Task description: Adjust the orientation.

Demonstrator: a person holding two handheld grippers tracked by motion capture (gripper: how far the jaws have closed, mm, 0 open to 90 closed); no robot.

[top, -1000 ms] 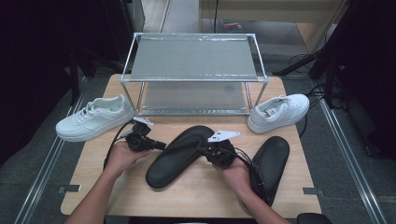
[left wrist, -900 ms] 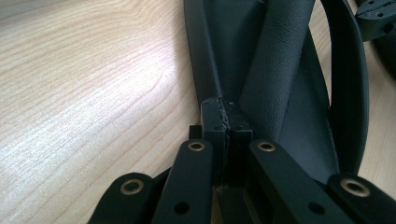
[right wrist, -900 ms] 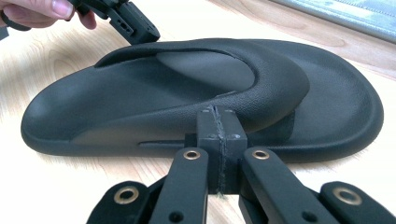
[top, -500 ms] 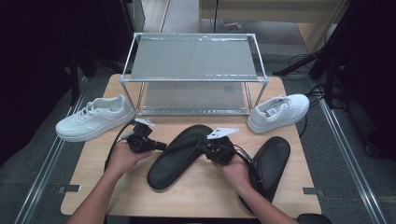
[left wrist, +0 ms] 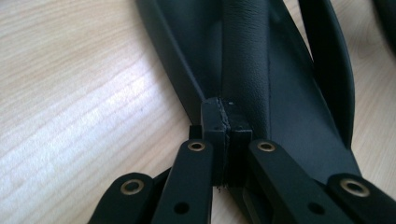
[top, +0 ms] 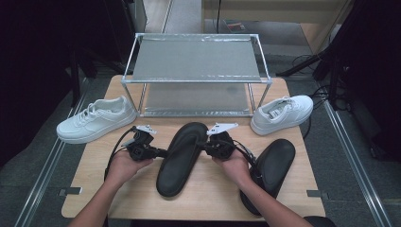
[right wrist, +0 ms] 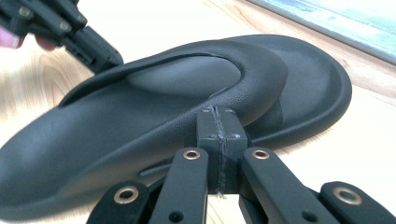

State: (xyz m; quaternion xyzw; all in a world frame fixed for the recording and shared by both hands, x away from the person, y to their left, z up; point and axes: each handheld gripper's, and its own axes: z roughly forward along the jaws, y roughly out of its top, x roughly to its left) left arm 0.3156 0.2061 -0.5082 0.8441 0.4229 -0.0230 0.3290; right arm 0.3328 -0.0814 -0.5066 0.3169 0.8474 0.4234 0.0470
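A black thong sandal lies slanted on the wooden table between my hands. My left gripper meets its left edge and my right gripper its right edge. In the left gripper view the left gripper has its jaws closed together, tips against the end of the sandal's strap. In the right gripper view the right gripper is also shut, tips against the strap, and the left gripper sits at the strap's far end. I cannot tell whether either pinches the strap.
A second black sandal lies under my right forearm. One white sneaker sits at the left, another at the right. A two-tier metal shoe rack stands at the back of the table.
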